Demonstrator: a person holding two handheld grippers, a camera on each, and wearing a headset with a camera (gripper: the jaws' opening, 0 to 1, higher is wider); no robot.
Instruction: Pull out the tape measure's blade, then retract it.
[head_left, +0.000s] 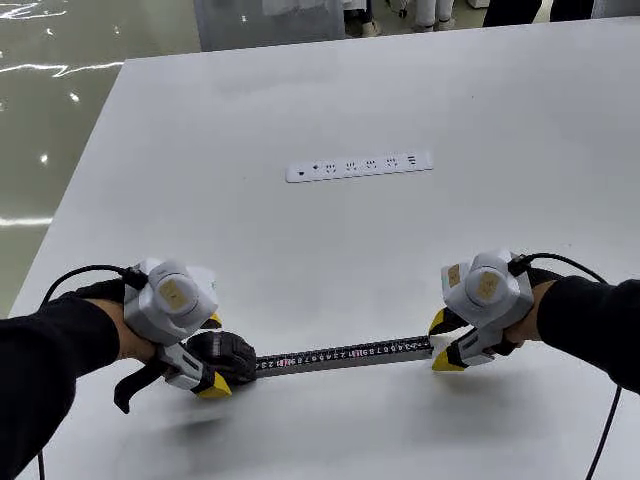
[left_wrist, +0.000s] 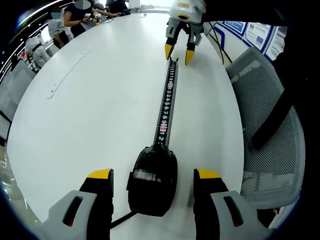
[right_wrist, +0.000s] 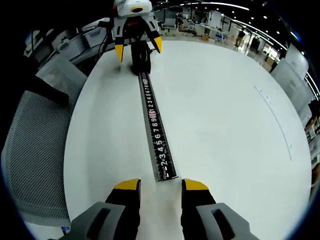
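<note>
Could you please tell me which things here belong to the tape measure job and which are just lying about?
For the job: tape measure case, pulled-out blade, left gripper, right gripper.
Just lying about: power strip, mesh chair.

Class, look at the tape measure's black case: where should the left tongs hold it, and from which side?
Grip the case by its two flat side faces, coming from its rear, opposite the mouth where the blade leaves. It stands upright with those faces outward, and the left tongs straddle it, open.
</note>
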